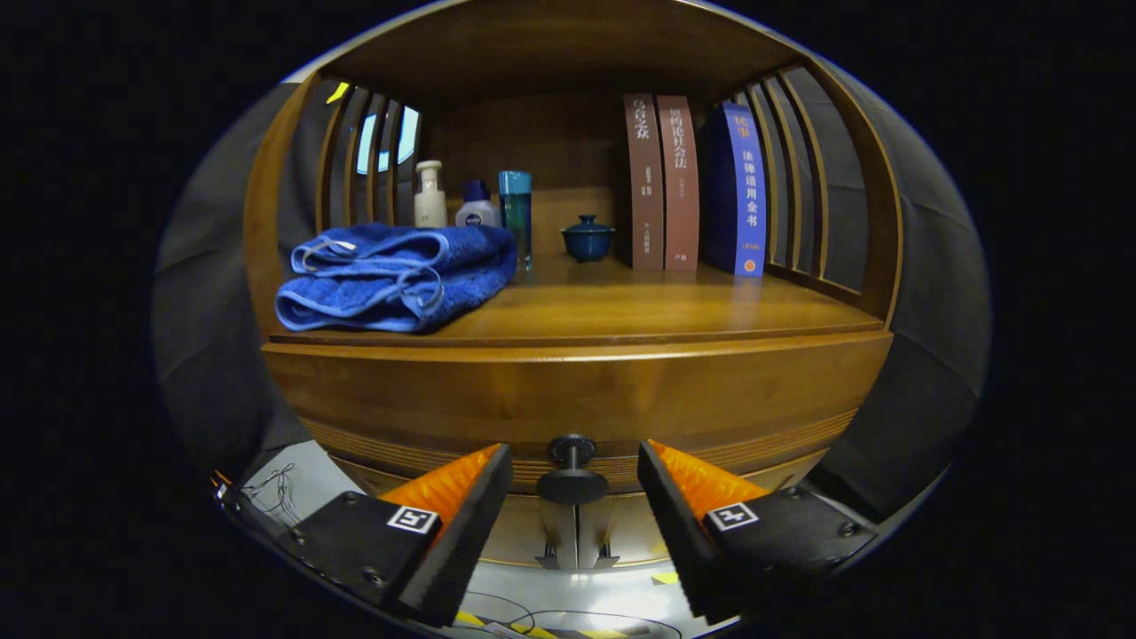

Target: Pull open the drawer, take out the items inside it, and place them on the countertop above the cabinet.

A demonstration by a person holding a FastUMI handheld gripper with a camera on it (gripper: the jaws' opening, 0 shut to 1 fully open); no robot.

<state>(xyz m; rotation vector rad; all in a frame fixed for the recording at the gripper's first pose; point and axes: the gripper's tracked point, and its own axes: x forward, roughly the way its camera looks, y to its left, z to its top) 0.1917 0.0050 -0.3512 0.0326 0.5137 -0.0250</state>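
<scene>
A wooden cabinet stands just ahead of me, its closed drawer front (577, 395) facing me below the countertop (639, 306). A dark round knob (572, 470) juts from the drawer front. My gripper (575, 475) is open, and the knob sits in the gap between the two fingers without either touching it. The drawer's inside is hidden.
On the countertop lie a folded blue towel (395, 275) at the left, small bottles (475, 202) behind it, a blue lidded cup (587, 238) and three upright books (692, 182) at the right. Slatted wooden sides and a top board enclose the shelf space.
</scene>
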